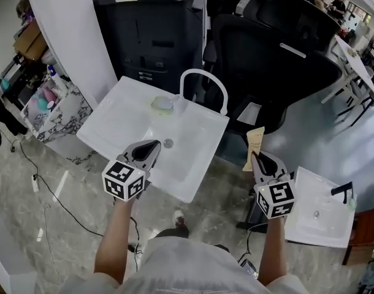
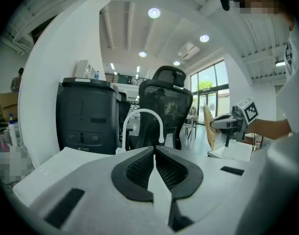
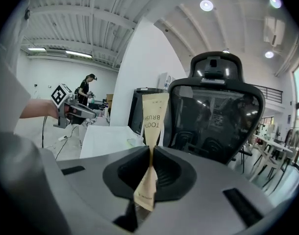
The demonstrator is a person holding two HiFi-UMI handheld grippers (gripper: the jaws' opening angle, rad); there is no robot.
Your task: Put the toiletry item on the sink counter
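Office floor, white sink worktop point(image 1: 110, 112) ahead | right gripper point(image 1: 258, 159): fingers pinched on upright toothbrush packet point(image 1: 255, 144), in the air beside worktop's right edge | left gripper point(image 1: 151, 147): fingers together, empty, over worktop

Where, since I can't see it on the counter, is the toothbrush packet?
In the head view, the toothbrush packet stands upright in the right gripper, right of the sink and off its counter.

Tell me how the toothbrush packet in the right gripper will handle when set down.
Probably light: the toothbrush packet stands upright above the right gripper without drooping. Its paper pinches in at the jaws, so likely crushable. Flat, so it shouldn't roll on the sink counter.
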